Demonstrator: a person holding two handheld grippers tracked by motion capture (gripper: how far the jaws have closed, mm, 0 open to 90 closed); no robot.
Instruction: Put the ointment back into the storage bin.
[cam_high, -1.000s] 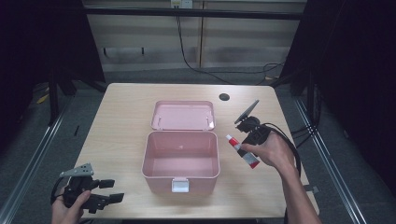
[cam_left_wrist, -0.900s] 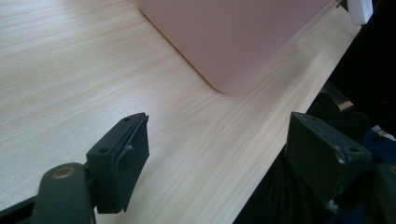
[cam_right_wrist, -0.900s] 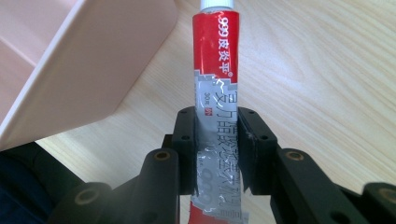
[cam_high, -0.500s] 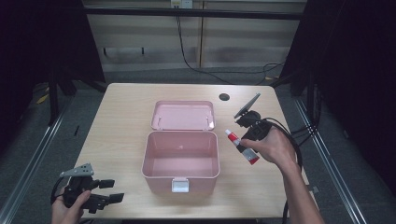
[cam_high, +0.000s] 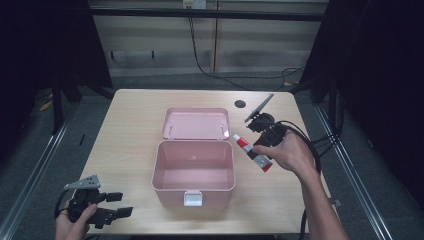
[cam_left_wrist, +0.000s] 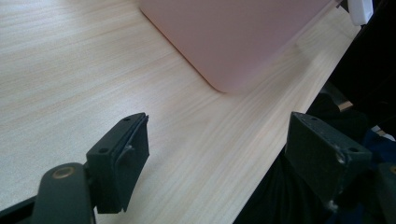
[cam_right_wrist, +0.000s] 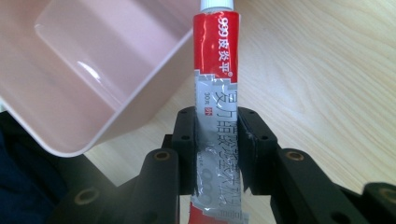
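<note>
Ointment tube (cam_right_wrist: 216, 93), red and silver, soft and light: we grip its flat lower half, right gripper (cam_right_wrist: 215, 140) clamped, just right of the pink box (cam_high: 194, 170). Left gripper (cam_left_wrist: 215, 158) gapes, empty.

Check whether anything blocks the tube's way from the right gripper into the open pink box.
Nothing visible does. The right gripper holds the tube just beside the pink box, whose lid lies folded back and whose inside looks empty.
</note>
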